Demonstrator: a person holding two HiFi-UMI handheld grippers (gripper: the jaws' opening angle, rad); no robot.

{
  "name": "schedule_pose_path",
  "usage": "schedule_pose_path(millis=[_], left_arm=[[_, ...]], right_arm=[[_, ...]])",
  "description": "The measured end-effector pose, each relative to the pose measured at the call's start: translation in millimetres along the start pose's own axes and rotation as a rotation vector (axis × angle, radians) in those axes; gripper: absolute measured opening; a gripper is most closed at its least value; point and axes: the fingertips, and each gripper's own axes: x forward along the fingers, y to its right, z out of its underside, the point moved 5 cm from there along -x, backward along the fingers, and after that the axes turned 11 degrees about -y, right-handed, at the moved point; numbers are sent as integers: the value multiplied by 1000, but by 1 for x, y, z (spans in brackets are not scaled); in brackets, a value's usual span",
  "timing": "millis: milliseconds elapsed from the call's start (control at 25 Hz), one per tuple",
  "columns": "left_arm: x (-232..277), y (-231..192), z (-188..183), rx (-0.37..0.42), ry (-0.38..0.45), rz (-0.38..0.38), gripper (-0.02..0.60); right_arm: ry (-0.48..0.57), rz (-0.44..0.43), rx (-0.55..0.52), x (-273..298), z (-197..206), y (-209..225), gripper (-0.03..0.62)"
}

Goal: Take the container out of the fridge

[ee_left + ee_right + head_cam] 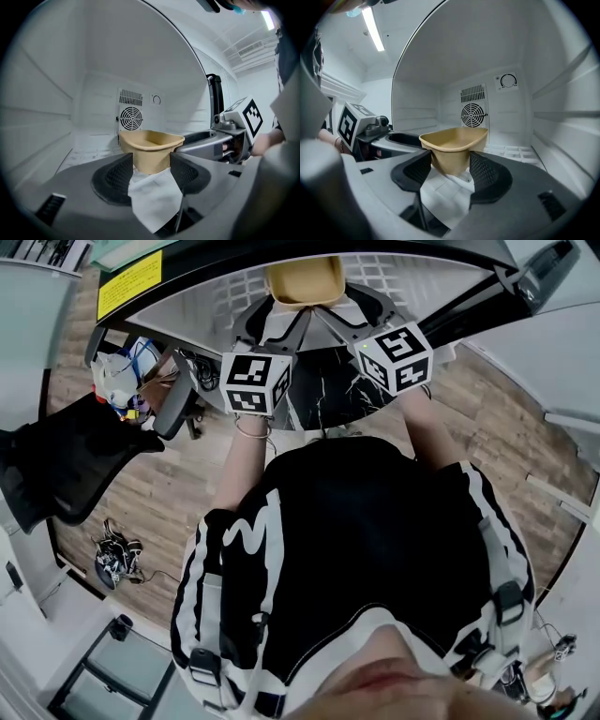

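Observation:
A tan, open-topped container (305, 282) stands on the white floor of the fridge (197, 306), in front of the back wall. In the left gripper view the container (151, 145) fills the gap at the tips of my left gripper (151, 166), whose jaws stand wide apart. The right gripper view shows the same container (454, 140) between the tips of my right gripper (451, 168), also spread wide. I see no pad pressing on it. Both grippers reach into the fridge side by side, left gripper (278, 315) and right gripper (349, 315).
A round fan grille (131, 117) and a dial (508, 81) sit on the fridge's back wall. Ribbed side walls close in at left (42, 108) and right (562, 112). A black office chair (66, 460) and a pile of bags (122, 376) stand on the wooden floor at my left.

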Motion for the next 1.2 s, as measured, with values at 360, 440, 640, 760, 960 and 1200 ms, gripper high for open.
schedule_pose_path(millis=[360,440,640,760,960,1200], left_arm=[[-1,0,0,-20,17,0,236],[-2,1,1,-30,27,0,235],[-6,5,-1,-37,46,8,233],[-9,8,0,-39,51,12,233],[-15,13,3,-41,58,15,232],[-22,18,4,-38,62,19,230]], right_arm=[[22,26,8,0,0,-2,244],[29,31,3,-1,0,-3,244],[46,40,6,-8,-1,-6,244],[53,42,6,-12,1,-8,244],[56,38,3,-17,4,-13,244],[64,42,4,-24,5,-20,244]])
